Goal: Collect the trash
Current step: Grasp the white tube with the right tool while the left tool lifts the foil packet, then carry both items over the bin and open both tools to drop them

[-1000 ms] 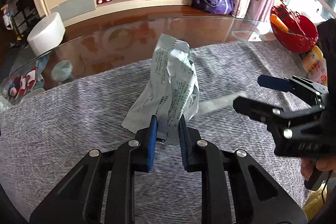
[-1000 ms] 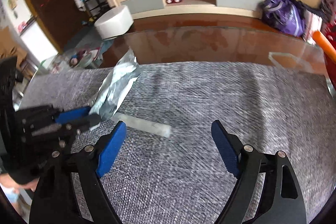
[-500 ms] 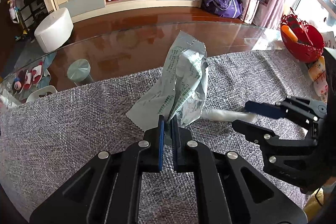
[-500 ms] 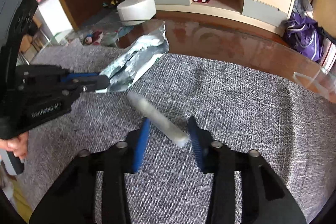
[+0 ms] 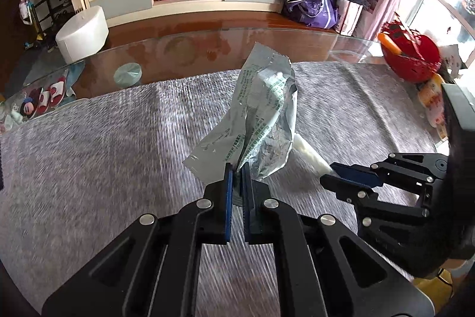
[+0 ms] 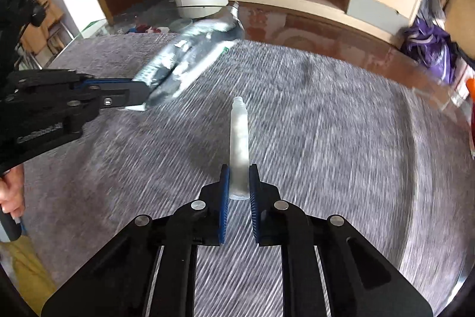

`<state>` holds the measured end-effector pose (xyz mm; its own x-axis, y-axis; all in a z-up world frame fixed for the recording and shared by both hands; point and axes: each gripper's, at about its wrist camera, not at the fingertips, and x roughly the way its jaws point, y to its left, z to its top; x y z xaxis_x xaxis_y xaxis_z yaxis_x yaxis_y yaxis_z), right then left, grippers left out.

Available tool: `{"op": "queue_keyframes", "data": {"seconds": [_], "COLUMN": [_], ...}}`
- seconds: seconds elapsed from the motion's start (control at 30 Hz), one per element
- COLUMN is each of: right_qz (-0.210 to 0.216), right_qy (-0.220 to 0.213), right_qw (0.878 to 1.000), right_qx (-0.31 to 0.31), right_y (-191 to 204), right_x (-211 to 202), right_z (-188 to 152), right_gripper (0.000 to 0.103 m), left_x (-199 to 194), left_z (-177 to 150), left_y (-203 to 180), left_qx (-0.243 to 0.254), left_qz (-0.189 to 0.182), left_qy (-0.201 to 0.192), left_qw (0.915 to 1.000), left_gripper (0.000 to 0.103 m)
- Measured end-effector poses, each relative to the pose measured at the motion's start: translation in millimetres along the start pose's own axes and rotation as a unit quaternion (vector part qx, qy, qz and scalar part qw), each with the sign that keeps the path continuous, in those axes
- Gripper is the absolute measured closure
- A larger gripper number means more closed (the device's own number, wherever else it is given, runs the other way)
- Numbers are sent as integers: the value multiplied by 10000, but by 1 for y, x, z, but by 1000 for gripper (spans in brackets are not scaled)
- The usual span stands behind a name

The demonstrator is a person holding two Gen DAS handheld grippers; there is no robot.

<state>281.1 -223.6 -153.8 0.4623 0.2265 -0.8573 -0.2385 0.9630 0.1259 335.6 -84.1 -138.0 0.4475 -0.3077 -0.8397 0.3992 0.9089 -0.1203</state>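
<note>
Left gripper (image 5: 236,168) is clamped on the silver wrapper (image 5: 261,121), lifted above the grey tablecloth (image 5: 104,144). Right gripper (image 6: 239,181) pinches the frosted plastic tube (image 6: 239,144), held just beside the wrapper, also above the cloth.

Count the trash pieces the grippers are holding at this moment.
2. The foil wrapper is pinched in the left gripper; the frosted plastic tube is clamped in the right gripper. Other trash may lie out of view.
</note>
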Motion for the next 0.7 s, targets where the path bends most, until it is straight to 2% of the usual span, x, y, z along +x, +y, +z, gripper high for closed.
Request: {"op": "queue_keyframes", "data": {"seconds": [0.1,0.23,0.57,0.7], "right_qz": [110,231,281,313], "right_qy": [-135,-261,-463,-536], "right_qw": [9988,9964,9937,9931], "right_qx": [461,768,983,994], "right_y": [-2,5,42,57], "right_x": [-26,-61,-128,-146], "right_z": [-17,-45,-112,-133], "right_gripper": [89,89,89,89], "left_x": [-29,-70,-153,-181], "left_z": [-19,-52,-143,-170], "left_y": [-10,-24,-43,-51], "left_qx": [104,209,142,123], "left_qz": [77,79,93,101], "left_qy": [-164,-312,-441,-556], "left_qw": [9998,9993,9989,9983], "left_gripper": [99,99,99,99]}}
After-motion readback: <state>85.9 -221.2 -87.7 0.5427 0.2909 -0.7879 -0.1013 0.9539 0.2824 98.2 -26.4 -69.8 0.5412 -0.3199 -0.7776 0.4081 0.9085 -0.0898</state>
